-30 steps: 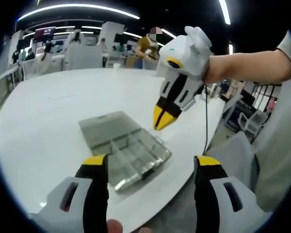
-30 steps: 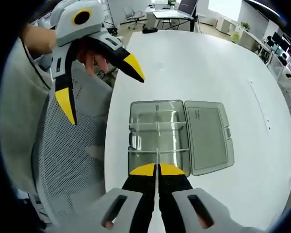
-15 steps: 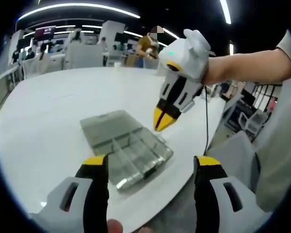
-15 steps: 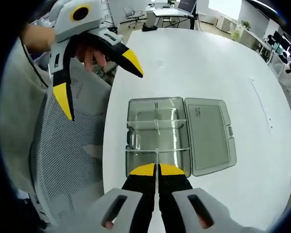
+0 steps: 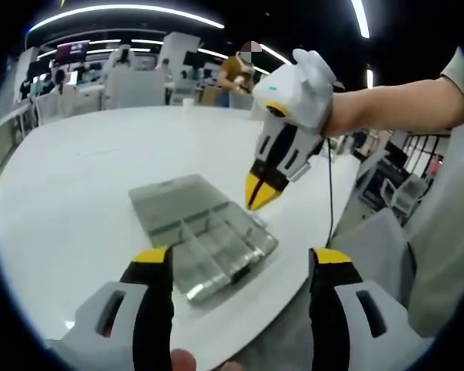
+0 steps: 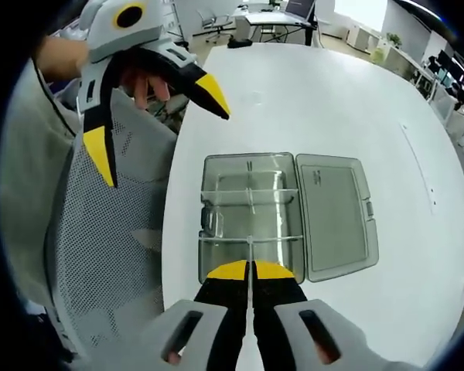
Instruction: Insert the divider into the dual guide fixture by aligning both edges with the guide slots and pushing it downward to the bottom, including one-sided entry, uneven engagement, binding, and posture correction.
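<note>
In the right gripper view, nearest the lens, the right gripper (image 6: 250, 272) has its yellow-tipped jaws clenched on the divider (image 6: 250, 255), a thin clear plate seen edge-on as a pale line running from between the tips toward 12 o'clock; it hangs directly over the fixture (image 6: 251, 215), a clear compartment box lying open on the white counter (image 6: 309, 108). The divider's edge line meets a cross rib of the box at about the middle of the near end; whether its lower edge is already touching the guide slots or hovers above them cannot be told from here. The box's lid (image 6: 334, 212) lies folded flat at 3 o'clock of the tray, touching it along the hinge side; the tray's long axis runs 6 to 12 in this view, the same line as the divider.

The coming push turns on that line: the slots sit straight ahead of the jaws, so the judgement is that a plain downward press with the plate kept square, not tilted to either side, is what avoids one-sided entry and binding.

Further off, at 10 o'clock, the left gripper (image 6: 155, 112) is held off the counter's edge with its jaws released and spread wide, grasping nothing; in the left gripper view the box lies beyond those jaws toward 12 o'clock. The right gripper is clearly the nearer.
</note>
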A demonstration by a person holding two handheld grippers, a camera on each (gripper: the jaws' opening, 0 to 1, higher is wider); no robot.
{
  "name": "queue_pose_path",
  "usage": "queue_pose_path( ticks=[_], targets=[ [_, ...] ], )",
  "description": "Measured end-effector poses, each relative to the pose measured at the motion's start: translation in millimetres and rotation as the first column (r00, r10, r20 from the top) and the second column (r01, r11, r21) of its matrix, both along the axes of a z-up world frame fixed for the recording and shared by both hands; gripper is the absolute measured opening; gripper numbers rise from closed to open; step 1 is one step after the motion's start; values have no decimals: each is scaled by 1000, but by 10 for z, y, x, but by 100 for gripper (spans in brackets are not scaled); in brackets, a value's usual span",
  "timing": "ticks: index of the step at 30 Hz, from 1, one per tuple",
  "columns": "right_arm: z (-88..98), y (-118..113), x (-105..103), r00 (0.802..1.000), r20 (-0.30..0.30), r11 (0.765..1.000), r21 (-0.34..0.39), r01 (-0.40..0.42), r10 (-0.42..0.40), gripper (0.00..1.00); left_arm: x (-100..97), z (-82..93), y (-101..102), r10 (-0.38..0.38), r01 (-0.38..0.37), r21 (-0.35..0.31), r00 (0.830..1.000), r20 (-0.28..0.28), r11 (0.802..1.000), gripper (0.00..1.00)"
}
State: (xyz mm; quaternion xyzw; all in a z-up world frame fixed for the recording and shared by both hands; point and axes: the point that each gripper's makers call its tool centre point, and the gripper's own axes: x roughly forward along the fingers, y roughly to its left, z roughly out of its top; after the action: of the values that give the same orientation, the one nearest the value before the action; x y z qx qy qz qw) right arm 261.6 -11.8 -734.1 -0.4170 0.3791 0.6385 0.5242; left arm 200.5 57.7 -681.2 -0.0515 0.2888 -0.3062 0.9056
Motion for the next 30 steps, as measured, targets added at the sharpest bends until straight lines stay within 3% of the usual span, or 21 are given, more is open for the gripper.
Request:
queue_pose_path(
  ticks=[30],
  targets=[
    [-61,-20,-21,999,23,999,-28,-28,28,0,2,-3,-1,4,-4,-5,1000,3,1000,69]
  ],
)
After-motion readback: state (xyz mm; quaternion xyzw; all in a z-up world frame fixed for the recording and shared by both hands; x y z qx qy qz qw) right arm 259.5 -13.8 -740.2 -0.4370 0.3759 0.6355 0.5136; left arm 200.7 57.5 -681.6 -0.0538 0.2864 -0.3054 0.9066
